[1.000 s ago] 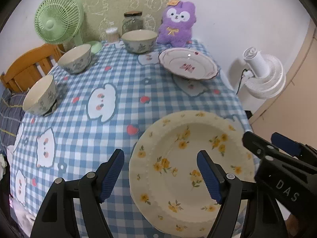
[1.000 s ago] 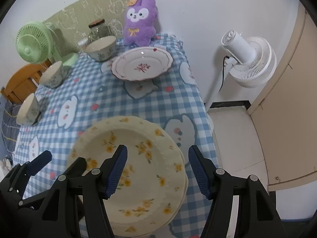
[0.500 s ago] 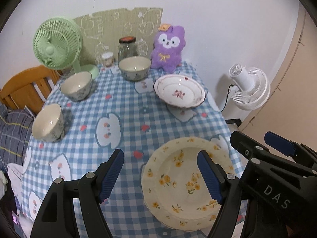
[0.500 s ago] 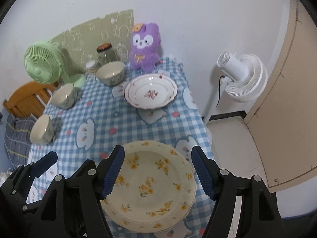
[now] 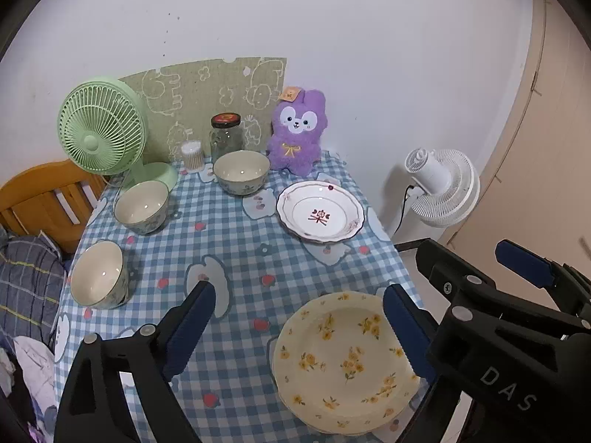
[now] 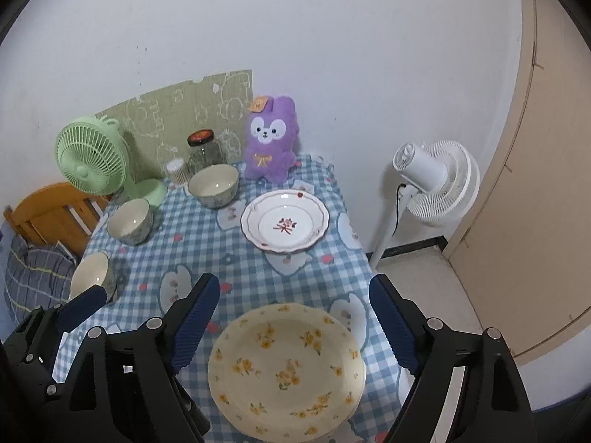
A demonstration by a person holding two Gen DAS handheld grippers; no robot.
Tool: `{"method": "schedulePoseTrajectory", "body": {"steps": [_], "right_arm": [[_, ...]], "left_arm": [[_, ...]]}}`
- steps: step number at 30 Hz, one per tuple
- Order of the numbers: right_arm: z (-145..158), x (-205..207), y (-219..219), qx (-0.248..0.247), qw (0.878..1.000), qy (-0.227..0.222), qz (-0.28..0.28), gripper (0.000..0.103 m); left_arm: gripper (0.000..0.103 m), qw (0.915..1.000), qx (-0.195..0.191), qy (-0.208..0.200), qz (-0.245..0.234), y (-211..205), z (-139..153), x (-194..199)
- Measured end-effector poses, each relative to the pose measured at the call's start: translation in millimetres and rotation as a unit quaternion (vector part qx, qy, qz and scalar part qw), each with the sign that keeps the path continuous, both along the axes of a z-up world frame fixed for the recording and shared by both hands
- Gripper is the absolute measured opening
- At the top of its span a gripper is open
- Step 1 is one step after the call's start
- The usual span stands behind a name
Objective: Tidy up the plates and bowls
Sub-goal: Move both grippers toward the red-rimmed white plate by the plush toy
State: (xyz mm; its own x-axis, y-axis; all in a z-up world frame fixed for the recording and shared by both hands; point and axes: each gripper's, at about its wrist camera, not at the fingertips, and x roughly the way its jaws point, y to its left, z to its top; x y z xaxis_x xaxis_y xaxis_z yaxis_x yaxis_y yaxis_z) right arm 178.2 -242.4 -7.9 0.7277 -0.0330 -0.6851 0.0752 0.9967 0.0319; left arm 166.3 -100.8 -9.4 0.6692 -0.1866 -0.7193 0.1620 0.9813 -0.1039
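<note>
Yellow-flowered plate (image 6: pixel 286 371) under spread fingers (image 6: pixel 195 315)

A plain white wall (image 6: pixel 332 37) stands behind the table (image 6: pixel 199 243), which wears a blue-and-white checked cloth. A white standing fan (image 6: pixel 436 184) is on the pale tiled floor (image 6: pixel 424 288), beside a beige door (image 6: pixel 546 184). An orange wooden chair (image 5: pixel 40 195) is at the left.

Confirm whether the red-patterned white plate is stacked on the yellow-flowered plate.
No. The red-patterned white plate lies alone further back on the tablecloth, apart from the yellow-flowered plate near the front edge.
</note>
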Motion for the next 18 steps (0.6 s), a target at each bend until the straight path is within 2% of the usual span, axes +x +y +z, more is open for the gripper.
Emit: {"method": "schedulePoseTrajectory", "body": {"steps": [8,13,18], "right_arm": [[8.3,22.1,-0.9,0.001,1.0,-0.003,0.028,0.089],[9.6,41.3,-9.0,0.009,0.999,-0.01,0.047,0.09],[11.6,60.4,-18.1,0.009,0.998,-0.016,0.066,0.095]], "left_arm": [[0.095,0.9999,-0.004,-0.004,0.011,-1.0,7.2,14.4],[0.097,0.9993,0.009,-0.013,0.035,-9.0,11.5,27.8],[0.1,0.9985,0.006,-0.018,0.052,-19.3,12.6,43.1]]}}
